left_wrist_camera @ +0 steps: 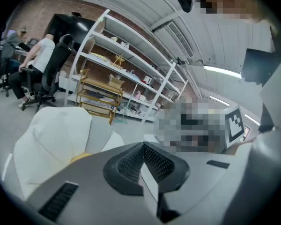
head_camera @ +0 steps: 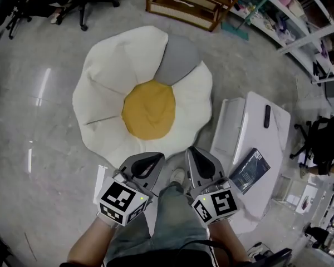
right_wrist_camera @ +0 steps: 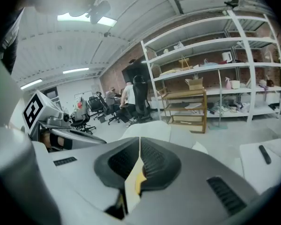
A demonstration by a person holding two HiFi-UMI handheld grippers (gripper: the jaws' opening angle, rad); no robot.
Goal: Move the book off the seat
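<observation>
Lying on the white table [head_camera: 275, 149], near its left edge in the head view, the dark-covered book [head_camera: 249, 170] is off the flower-shaped seat [head_camera: 147, 93] and apart from it. A black remote [head_camera: 266, 115] lies farther back on the same table. The left gripper [head_camera: 150, 161] and right gripper [head_camera: 196, 156] hang side by side over the person's legs [head_camera: 172, 221], each with jaws pressed together and holding nothing.

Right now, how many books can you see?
1. The book lies on the white table, right of the flower-shaped seat, not on it. The far shelves may hide more.
</observation>
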